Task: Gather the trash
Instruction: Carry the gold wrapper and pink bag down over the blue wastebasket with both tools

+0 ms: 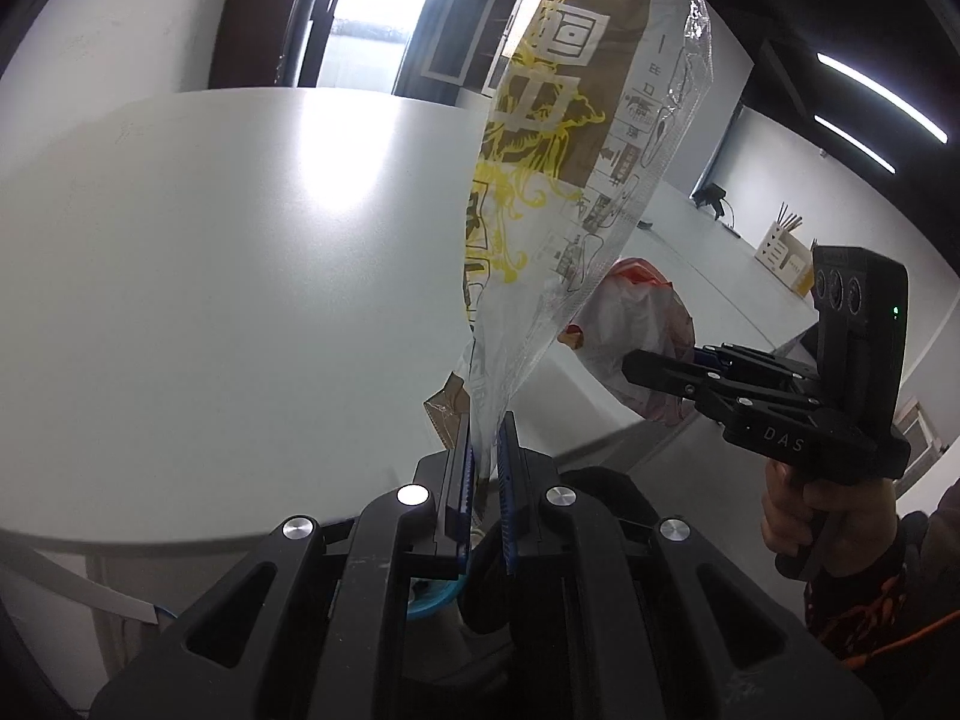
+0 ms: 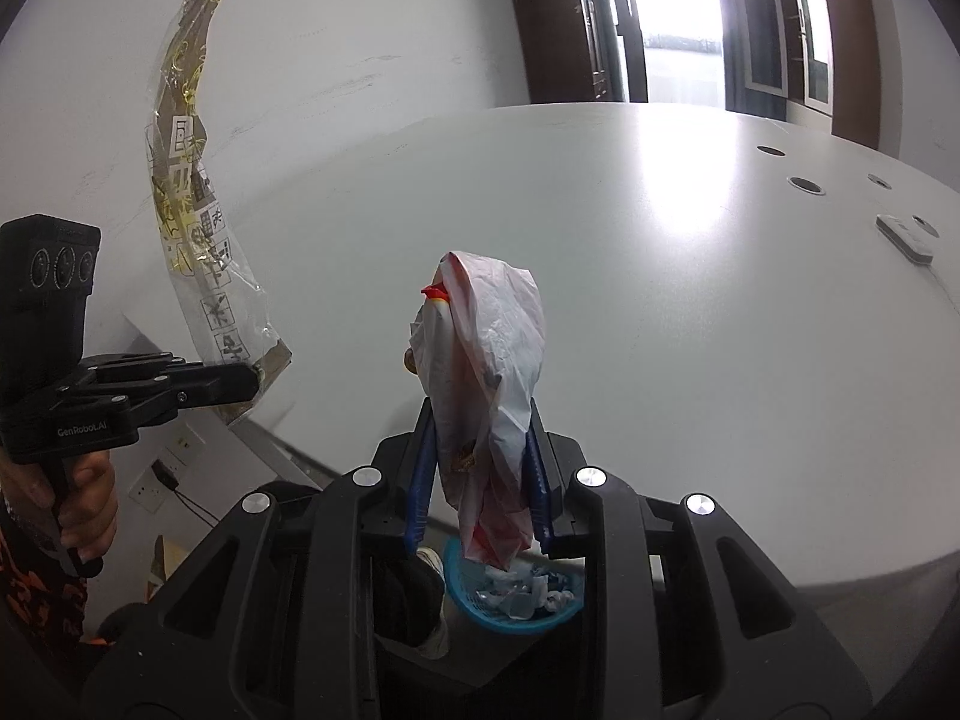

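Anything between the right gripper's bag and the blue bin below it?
Nothing. In the right wrist view the white bag, held in the right gripper, hangs directly over the blue bin, with open air between them.

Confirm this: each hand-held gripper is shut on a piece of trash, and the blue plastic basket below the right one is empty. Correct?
Not quite. The blue plastic basket already holds crumpled scraps, as the right wrist view shows. The rest stands: the left hand-held gripper is shut on the long clear printed wrapper, the right hand-held gripper on the crumpled white and red plastic bag.
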The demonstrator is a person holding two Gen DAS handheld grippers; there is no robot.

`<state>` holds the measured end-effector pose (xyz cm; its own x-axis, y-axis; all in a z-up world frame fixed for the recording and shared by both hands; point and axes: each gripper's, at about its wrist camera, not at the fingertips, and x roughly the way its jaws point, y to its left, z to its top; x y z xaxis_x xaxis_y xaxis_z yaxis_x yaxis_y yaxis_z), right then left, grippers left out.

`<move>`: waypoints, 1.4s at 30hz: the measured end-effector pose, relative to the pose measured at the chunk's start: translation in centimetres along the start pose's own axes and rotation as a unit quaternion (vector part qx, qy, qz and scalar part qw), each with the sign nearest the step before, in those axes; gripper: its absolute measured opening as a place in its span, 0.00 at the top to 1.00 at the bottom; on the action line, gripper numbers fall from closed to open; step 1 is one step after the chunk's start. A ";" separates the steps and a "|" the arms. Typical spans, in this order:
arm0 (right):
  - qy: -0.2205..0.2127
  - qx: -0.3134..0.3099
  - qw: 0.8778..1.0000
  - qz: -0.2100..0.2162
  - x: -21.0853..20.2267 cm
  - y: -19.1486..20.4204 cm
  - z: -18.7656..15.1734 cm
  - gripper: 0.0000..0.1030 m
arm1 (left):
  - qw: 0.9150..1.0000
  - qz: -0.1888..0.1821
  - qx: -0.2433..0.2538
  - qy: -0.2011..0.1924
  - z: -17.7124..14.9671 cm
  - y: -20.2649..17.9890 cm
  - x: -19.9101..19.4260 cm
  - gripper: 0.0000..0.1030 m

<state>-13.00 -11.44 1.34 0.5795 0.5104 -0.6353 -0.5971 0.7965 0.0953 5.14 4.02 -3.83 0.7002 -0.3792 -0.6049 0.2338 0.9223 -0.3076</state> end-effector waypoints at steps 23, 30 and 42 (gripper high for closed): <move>0.075 -0.003 0.997 0.018 -1.6 1.6 -11.2 0.76 | 0.992 0.021 -0.013 0.126 -12.5 1.1 4.6 0.93; 0.120 0.026 0.992 0.001 2.4 -0.1 -14.3 0.76 | 0.981 0.081 0.004 0.178 -15.3 1.5 10.2 0.93; 0.202 0.094 0.975 -0.010 10.7 -3.6 -17.5 0.76 | 0.943 0.092 -0.024 0.319 -17.9 7.3 18.5 0.93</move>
<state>-14.39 -14.48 -19.26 0.3016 0.3546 -0.8850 -0.4537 0.8698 0.1939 7.71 2.40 -30.46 0.1730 -0.1936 -0.9657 0.1058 0.9785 -0.1772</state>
